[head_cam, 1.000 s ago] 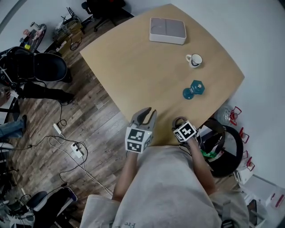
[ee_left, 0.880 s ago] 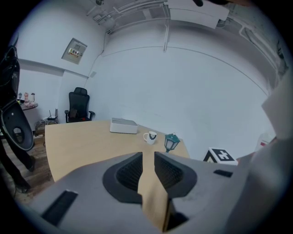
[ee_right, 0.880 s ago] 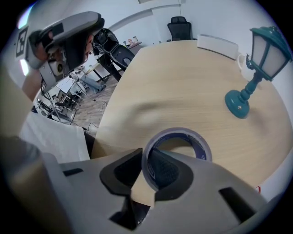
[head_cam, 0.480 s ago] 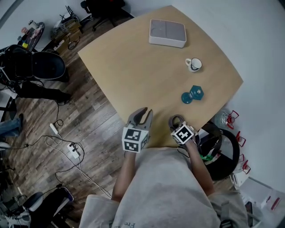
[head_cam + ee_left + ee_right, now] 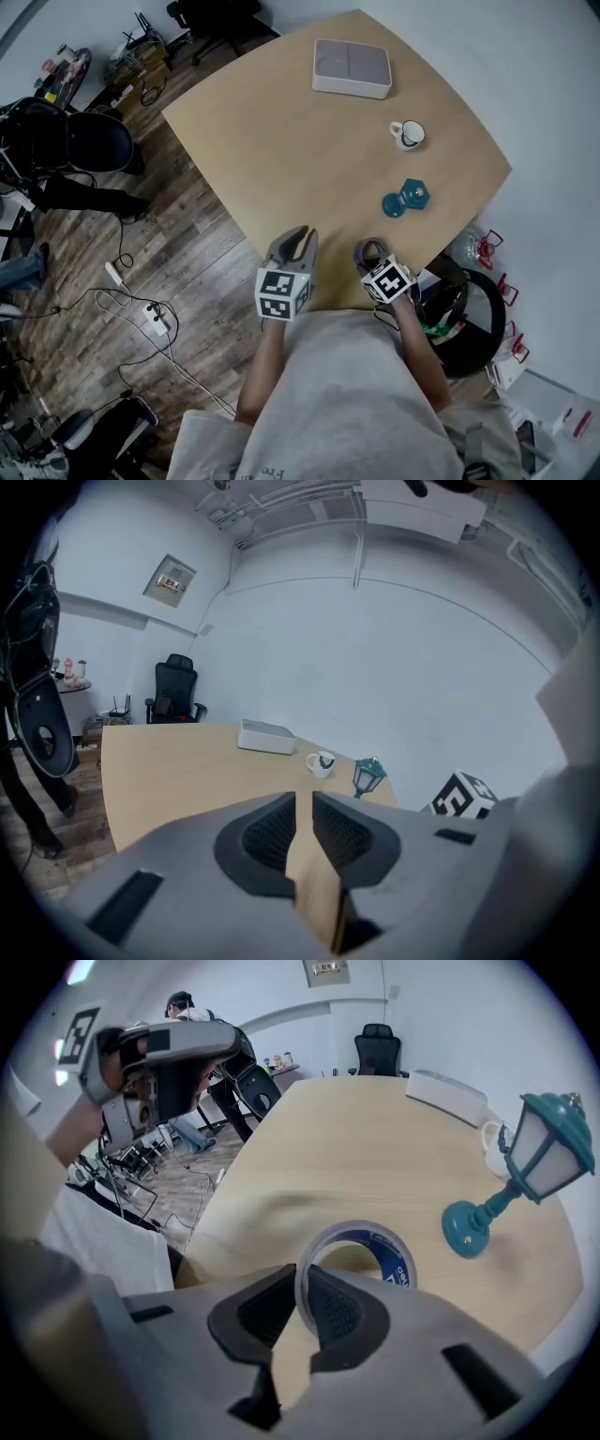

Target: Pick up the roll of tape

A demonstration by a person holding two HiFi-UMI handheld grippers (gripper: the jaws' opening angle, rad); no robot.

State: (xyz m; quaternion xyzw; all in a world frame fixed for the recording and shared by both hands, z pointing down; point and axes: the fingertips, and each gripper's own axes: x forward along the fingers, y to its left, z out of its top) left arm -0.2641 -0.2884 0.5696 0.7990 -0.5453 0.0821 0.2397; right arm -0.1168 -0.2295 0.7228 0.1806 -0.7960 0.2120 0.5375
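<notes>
The right tool point(image 5: 303, 1288) is clamped on the roll of tape point(image 5: 398, 1258). Its jaws have just been closing and now pinch the near wall of the ring, one pad inside the hole and one outside. The roll stands on edge in that grip, its blue inner face turned toward the camera. It is over the table point(image 5: 281, 141) close to the near edge, toward the near right corner. Whether it has cleared the wood cannot be told. A teal lantern ornament point(image 5: 525, 1166) stands just beyond it, nearer the right edge. A mug point(image 5: 409, 134) and a white box point(image 5: 352, 66) sit further toward the far edge. The left tool point(image 5: 298, 236) hovers at the near edge beside the right one, its jaws a narrow slit apart with nothing between them.
</notes>
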